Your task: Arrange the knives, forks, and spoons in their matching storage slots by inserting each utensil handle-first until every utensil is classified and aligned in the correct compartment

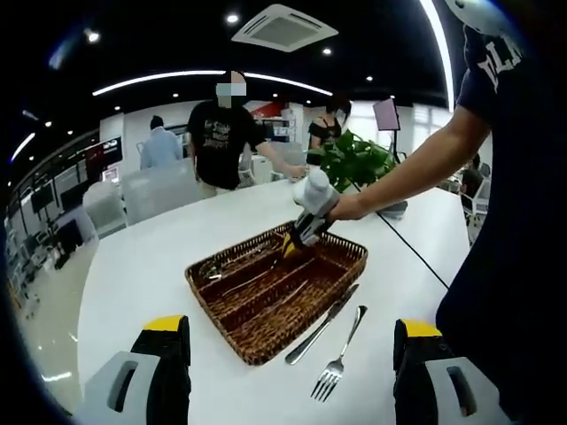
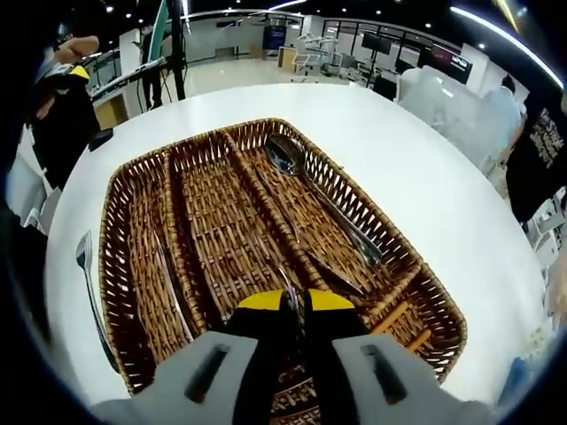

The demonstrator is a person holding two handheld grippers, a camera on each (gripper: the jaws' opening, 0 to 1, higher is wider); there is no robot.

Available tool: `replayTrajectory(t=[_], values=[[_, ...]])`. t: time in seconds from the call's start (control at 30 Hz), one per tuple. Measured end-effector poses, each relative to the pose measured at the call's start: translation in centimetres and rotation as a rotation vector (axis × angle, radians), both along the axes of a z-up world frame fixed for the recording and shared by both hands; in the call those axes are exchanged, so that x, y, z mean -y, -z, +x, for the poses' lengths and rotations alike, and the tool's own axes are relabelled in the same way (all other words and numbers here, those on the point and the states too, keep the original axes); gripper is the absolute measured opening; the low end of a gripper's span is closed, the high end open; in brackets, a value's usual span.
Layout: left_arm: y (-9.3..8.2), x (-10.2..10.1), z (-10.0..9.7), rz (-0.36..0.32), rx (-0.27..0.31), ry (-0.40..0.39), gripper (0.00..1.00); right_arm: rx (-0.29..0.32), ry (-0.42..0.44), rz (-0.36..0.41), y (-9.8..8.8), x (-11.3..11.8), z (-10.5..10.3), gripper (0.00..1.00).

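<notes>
- The left gripper (image 1: 283, 354) is hanging released, jaws wide apart, with the knife (image 1: 322, 323) and fork (image 1: 339, 354) lying between them, beside the basket (image 1: 350, 257).
- The right gripper (image 2: 297, 305) is sitting clenched over the basket, a thin utensil handle (image 2: 299, 305) apparently pinched.
- A spoon (image 2: 319, 190) is lying ahead of those jaws.

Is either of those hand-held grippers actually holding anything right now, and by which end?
The right hand-held gripper is closed over the wicker tray; whether it pinches a utensil cannot be told. The left hand-held gripper is open and holds nothing.
</notes>
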State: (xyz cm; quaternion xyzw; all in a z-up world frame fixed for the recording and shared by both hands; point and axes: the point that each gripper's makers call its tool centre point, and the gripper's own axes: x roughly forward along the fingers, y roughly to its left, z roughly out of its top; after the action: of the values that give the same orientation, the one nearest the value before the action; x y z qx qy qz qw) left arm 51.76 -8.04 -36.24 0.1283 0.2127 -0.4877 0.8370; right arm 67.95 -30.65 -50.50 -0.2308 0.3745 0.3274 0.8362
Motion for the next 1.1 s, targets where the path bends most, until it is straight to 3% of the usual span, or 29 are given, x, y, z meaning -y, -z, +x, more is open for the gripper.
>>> replayTrajectory(t=[0.1, 0.33, 0.47, 0.6, 0.83, 1.1], values=[[0.0, -0.1, -0.1, 0.004, -0.001, -0.001, 1.00, -0.010, 0.005, 0.022, -0.2, -0.3, -0.2, 0.09], [-0.1, -0.3, 0.1, 0.002, 0.005, -0.009, 1.00, 0.033, 0.010, 0.023, -2.2, -0.1, -0.6, 0.18], [-0.4, -0.3, 0.2, -0.011, 0.012, -0.013, 1.00, 0.068, 0.037, 0.052, -3.5, 0.0, -0.8, 0.33], [-0.6, -0.6, 0.3, -0.025, 0.013, -0.015, 1.00, 0.108, 0.077, 0.091, -5.3, 0.1, -1.8, 0.40], [-0.3, -0.7, -0.2, -0.037, 0.013, -0.006, 1.00, 0.152, 0.147, 0.173, -7.2, -0.1, -5.0, 0.62], [-0.5, -0.1, -1.4, -0.059, 0.019, 0.002, 1.00, 0.172, 0.193, 0.214, -8.0, 0.4, -9.0, 0.81]])
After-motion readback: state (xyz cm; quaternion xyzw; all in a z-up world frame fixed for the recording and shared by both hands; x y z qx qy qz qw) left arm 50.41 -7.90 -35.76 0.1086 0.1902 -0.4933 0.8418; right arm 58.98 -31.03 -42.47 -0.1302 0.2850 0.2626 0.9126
